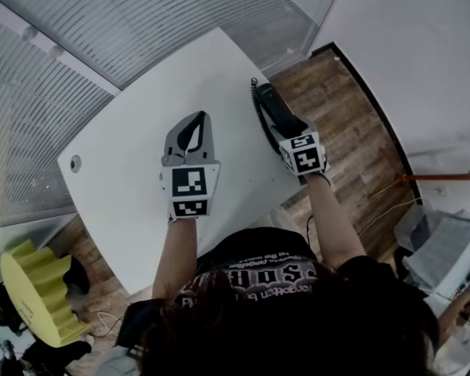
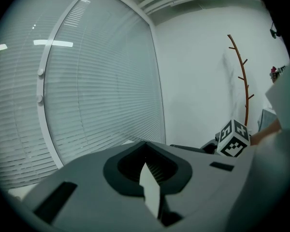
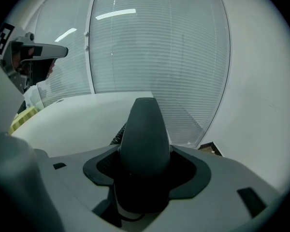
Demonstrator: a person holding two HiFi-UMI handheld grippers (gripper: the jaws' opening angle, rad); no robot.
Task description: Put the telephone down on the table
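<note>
Table (image 1: pixel 125 163): plain white top.
Telephone (image 1: pixel 272 106), over table's right edge: black to dark grey, with black coiled cord (image 3: pixel 117 135).
Left gripper (image 1: pixel 197 120): grey shell, black inner pads, cube of black-and-white square markers.
Right gripper (image 1: pixel 276 124): same grey, black pads, same black-and-white cube.
Floor (image 1: pixel 341 108) beyond table's right edge: brown wood planks.
Blinds (image 1: pixel 180 14) past far edge: pale grey, fine parallel slats.
Foam block (image 1: pixel 31 284) off near-left corner: yellow.
Shirt (image 1: pixel 251 276): black, white lettering.
Wall (image 1: pixel 423 53): white.
</note>
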